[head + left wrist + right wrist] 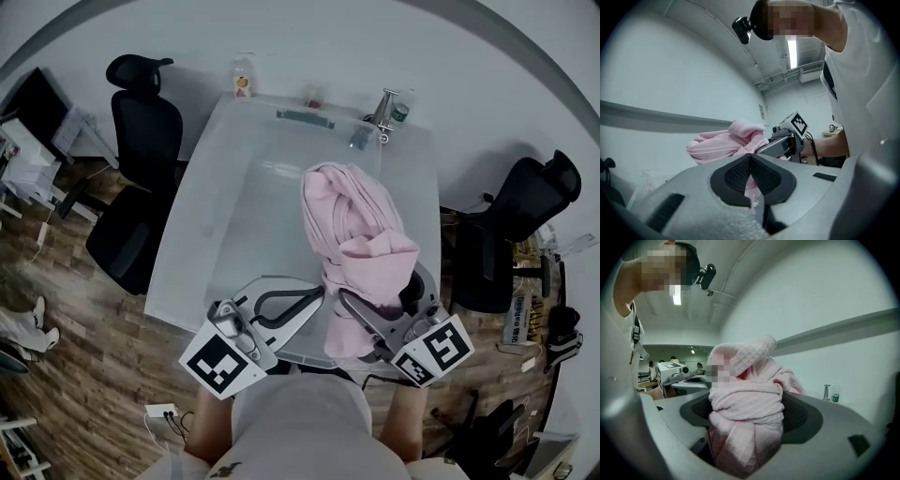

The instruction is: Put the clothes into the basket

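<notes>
Pink clothes [354,220] are soft and floppy, so right tongs [746,411] squeeze the thick bunch and left tongs [751,161] pinch a fold.

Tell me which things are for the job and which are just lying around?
For the job: pink clothes; right gripper, clamped on them; left gripper, pinching a bit of them. No basket shows.
Just lying about: small bottle; black chairs; metal stand.
</notes>
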Action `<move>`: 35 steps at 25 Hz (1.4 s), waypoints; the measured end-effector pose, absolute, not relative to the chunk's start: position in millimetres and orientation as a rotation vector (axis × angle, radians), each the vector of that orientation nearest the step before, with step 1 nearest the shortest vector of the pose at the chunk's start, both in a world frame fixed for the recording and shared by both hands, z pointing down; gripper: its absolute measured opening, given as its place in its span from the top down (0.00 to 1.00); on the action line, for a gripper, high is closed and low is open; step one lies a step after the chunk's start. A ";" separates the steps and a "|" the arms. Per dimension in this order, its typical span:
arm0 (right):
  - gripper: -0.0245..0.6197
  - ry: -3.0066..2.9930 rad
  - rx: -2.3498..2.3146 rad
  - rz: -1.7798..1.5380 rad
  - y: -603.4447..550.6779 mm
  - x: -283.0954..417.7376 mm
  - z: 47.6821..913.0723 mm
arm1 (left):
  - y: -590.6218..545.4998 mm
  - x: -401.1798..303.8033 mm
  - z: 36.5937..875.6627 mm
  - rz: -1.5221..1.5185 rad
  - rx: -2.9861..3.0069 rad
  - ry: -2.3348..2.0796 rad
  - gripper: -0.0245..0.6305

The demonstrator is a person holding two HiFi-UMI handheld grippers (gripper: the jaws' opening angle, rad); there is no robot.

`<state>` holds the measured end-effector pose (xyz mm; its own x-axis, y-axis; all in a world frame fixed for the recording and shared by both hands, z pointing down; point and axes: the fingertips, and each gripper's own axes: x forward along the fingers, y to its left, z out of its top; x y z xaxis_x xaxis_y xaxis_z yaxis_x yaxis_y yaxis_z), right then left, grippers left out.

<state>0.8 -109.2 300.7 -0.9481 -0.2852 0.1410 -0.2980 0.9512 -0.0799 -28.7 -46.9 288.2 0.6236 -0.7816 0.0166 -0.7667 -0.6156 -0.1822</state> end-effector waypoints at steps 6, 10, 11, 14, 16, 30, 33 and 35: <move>0.33 -2.972 0.310 0.195 -94.3 -27.2 305.8 | -29.5 -54.1 288.0 -0.159 -2.634 1.406 0.96; 0.33 -2.964 0.232 0.204 -84.6 -46.8 309.2 | -18.7 -71.1 289.7 -0.167 -2.604 1.470 0.96; 0.33 -2.961 0.215 0.209 -82.3 -51.0 309.8 | -16.0 -74.6 290.0 -0.169 -2.598 1.483 0.96; 0.33 -2.959 0.162 0.232 -76.3 -61.3 311.1 | -9.4 -82.9 291.0 -0.167 -2.581 1.525 0.96; 0.33 -2.961 0.128 0.250 -73.3 -67.3 311.4 | -6.2 -87.4 291.3 -0.168 -2.568 1.546 0.96; 0.33 -2.901 -0.068 0.307 -53.5 -119.0 337.2 | 14.6 -127.3 303.6 -0.179 -2.504 1.733 0.96; 0.33 -2.871 -0.112 0.310 -48.9 -130.6 347.3 | 19.5 -135.1 307.6 -0.177 -2.490 1.780 0.96; 0.33 -2.850 -0.140 0.312 -45.1 -136.5 354.1 | 23.0 -139.0 310.9 -0.181 -2.482 1.808 0.96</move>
